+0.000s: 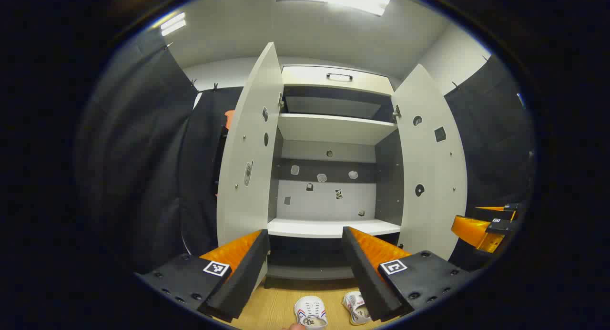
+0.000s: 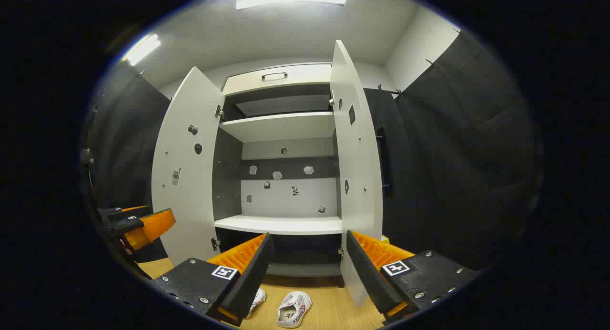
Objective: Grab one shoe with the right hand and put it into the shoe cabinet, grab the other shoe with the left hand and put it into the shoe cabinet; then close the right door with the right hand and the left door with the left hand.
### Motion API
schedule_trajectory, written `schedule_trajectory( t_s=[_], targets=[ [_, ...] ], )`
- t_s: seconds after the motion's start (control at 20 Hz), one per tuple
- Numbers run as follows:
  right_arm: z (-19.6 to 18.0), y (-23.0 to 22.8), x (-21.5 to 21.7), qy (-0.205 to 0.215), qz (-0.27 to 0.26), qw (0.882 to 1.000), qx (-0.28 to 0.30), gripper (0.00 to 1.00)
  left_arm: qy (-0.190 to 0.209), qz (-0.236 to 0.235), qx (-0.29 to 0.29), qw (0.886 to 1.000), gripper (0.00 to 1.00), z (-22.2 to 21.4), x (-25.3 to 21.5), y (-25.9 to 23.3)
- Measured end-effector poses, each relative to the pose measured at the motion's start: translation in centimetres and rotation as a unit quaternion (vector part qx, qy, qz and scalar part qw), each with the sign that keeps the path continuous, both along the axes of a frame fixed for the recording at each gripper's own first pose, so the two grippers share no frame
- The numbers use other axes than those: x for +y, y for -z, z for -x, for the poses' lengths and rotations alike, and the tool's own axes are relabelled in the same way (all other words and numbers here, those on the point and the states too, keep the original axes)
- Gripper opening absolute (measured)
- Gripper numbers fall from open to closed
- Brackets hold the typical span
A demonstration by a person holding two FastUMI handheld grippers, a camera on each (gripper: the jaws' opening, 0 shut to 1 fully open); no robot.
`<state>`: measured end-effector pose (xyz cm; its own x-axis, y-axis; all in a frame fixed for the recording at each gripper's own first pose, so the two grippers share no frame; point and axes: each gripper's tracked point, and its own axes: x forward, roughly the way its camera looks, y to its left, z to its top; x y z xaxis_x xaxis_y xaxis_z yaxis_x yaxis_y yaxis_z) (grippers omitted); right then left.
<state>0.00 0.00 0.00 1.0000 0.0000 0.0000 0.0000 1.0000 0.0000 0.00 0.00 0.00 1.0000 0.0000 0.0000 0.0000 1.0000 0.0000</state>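
White and untouched, both shoes, the left shoe and the right shoe, sit on the wooden floor before our open shoe cabinet. Our left claw and right claw gape wide, empty. Everything remains: shoes, then doors.

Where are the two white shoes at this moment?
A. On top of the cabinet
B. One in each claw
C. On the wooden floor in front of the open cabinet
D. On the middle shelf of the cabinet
C. Both shoes, one beside the other, lie on the wooden floor before the cabinet, whose white shelf is bare; the left claw and right claw are open and hold nothing.
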Motion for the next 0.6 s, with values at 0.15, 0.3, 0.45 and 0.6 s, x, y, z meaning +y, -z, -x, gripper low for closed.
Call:
schedule_trajectory(
  t_s=[0.15,0.3,0.45,0.6],
  targets=[
    [-0.26,0.09,-0.08,0.002,0.0,1.0,0.0,0.94,0.0,0.0,0.002,1.0,0.99,-0.14,-0.12,0.31],
    [-0.29,0.47,-0.15,0.001,0.002,1.0,0.007,0.94,-0.003,-0.005,0.008,1.0,0.99,-0.13,-0.1,0.7],
    [-0.47,0.68,-0.2,0.002,0.001,1.0,0.011,0.95,-0.002,-0.003,0.004,1.0,0.99,0.01,-0.15,0.54],
    [-0.75,0.75,-0.39,0.006,0.007,1.0,0.012,0.94,-0.003,-0.001,0.005,1.0,0.99,-0.01,0.07,0.54]
  ],
)
